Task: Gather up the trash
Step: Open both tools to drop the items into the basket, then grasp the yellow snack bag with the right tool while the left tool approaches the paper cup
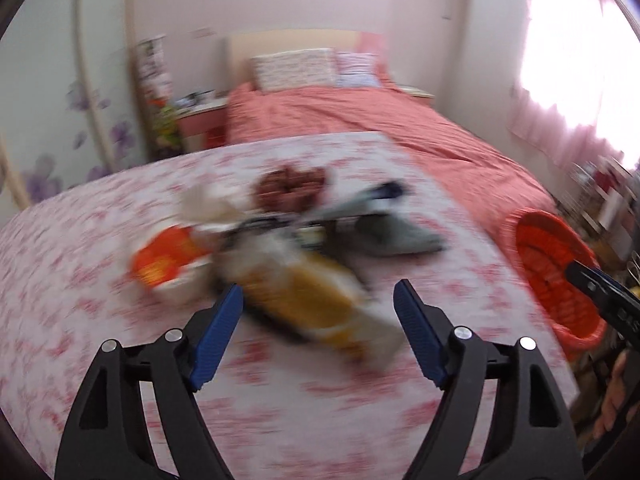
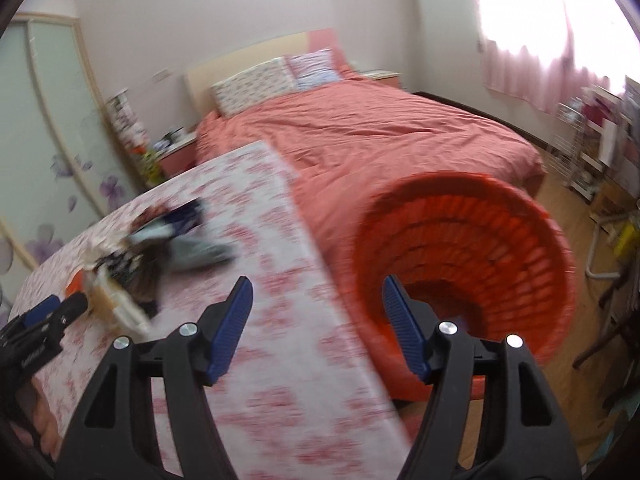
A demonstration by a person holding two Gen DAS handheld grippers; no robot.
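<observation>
left tool [image 1: 318, 304] agape, right tool [image 2: 317, 300] agape, both empty

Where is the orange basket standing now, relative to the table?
The orange basket stands beside the right edge of the flowered table, between it and the pink bed; in the right wrist view it lies just ahead, right of centre.

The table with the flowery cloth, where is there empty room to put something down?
The flowered table is bare along its near edge, and between the trash pile and the edge by the orange basket. The far left part behind the pile also looks bare. The middle is crowded: wrappers and packets heaped together, too blurred to name each.
</observation>
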